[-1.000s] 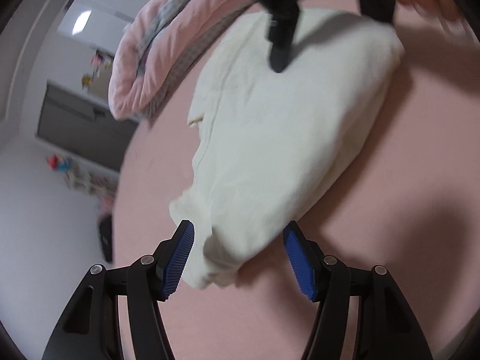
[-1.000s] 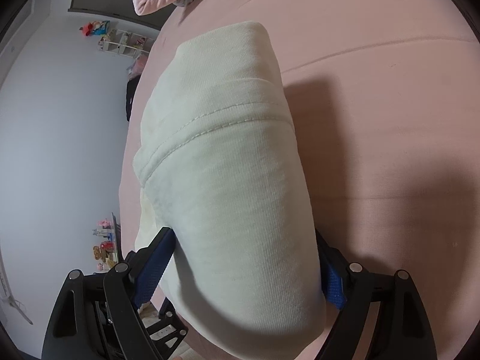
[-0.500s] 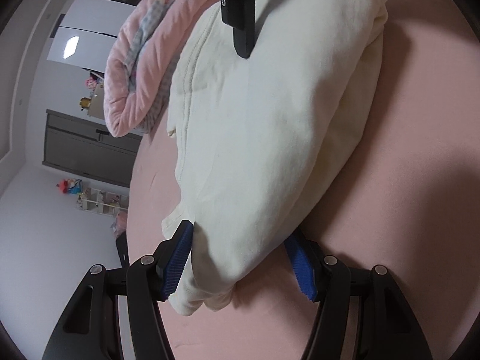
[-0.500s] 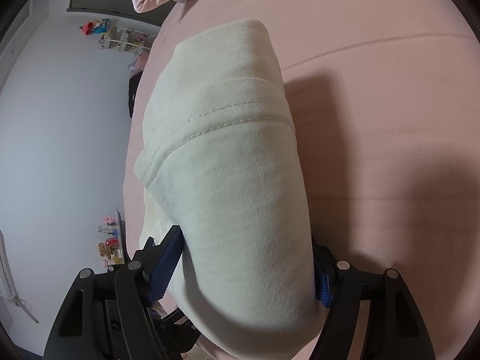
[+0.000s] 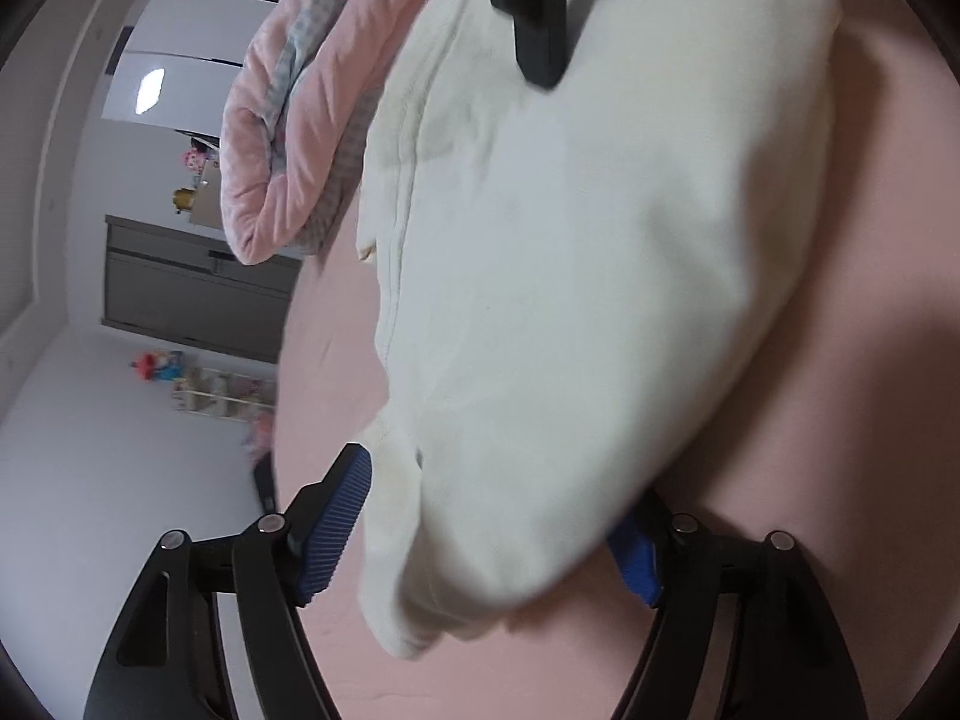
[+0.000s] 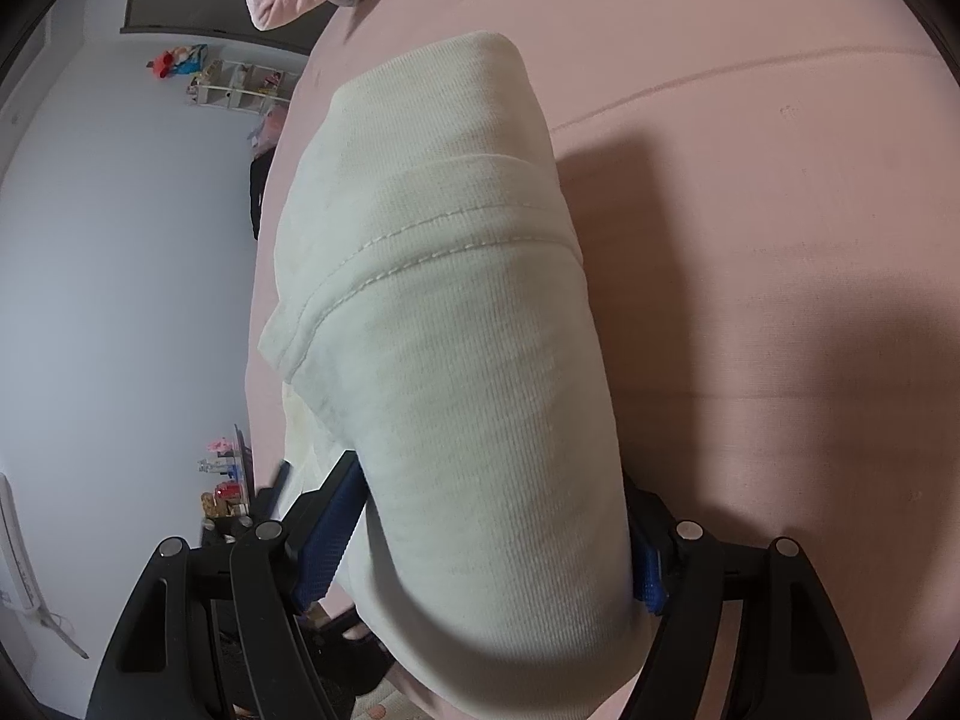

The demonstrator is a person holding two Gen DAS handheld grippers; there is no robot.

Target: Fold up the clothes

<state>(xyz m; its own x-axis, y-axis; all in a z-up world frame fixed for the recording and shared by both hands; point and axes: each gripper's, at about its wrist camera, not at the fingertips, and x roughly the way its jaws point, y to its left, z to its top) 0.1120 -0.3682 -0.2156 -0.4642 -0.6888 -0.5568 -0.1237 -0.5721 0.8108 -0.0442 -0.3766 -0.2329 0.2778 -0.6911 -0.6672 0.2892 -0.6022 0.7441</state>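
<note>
A cream folded garment (image 5: 570,300) lies on the pink bed sheet (image 5: 840,480). My left gripper (image 5: 486,534) is open and straddles the garment's near end, which bulges between the blue pads (image 5: 336,522) and hides most of the right one. A black finger (image 5: 537,18) of the other gripper rests on the garment's far end. In the right wrist view the same garment (image 6: 456,360), with a stitched hem on top, fills the gap of my right gripper (image 6: 492,552), which stands open around the thick fold.
A pink quilted blanket (image 5: 288,120) is bunched at the far edge of the bed beside the garment. Past the bed's left edge are a white wall, a grey cabinet (image 5: 180,294) and a shelf with toys (image 6: 240,84). Bare pink sheet (image 6: 780,240) spreads to the right.
My left gripper has slid forward onto the garment, whose near end now sits deep between its fingers. The right gripper has shifted only slightly, still around the fold.
</note>
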